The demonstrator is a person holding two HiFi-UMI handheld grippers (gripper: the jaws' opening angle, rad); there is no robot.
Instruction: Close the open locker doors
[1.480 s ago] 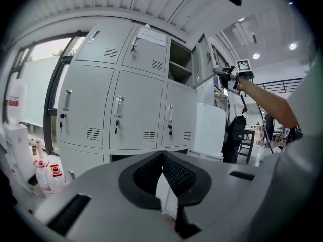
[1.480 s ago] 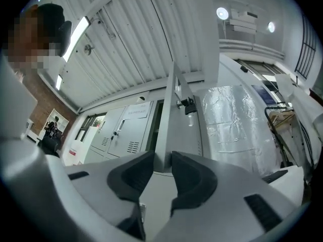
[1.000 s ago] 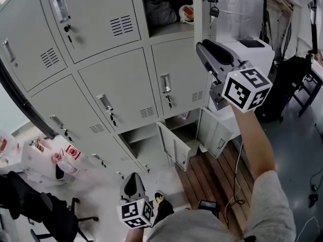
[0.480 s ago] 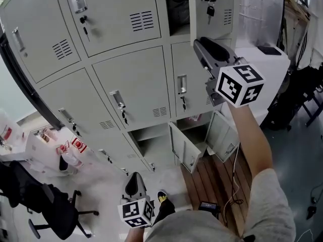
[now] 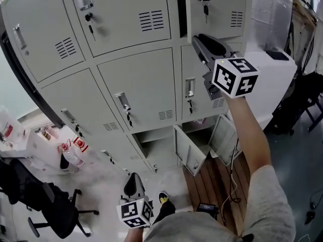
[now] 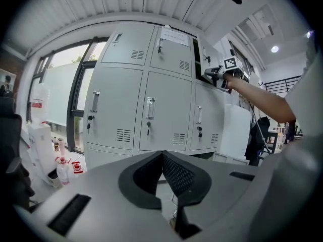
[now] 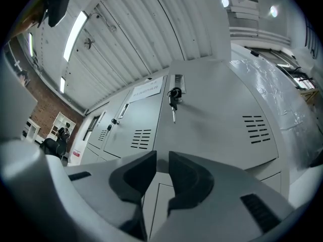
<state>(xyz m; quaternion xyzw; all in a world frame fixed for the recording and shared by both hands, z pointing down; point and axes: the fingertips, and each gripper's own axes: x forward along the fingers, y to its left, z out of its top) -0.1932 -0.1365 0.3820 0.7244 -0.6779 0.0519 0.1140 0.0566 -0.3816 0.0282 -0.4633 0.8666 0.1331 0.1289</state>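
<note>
Just ahead of our right claw [image 7: 161, 160], slightly parted and empty, the top door [image 7: 212, 120] stands ajar; left claw [image 6: 162, 158] shut.

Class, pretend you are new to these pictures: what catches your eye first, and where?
A right gripper on an outstretched arm reaches up at the top locker door, almost shut, with a dark gap beside it. Low down, two bottom doors hang wide open by wooden flooring.

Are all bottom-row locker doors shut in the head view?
No, the left open door and the right open door both stand swung out at the bottom.
</note>
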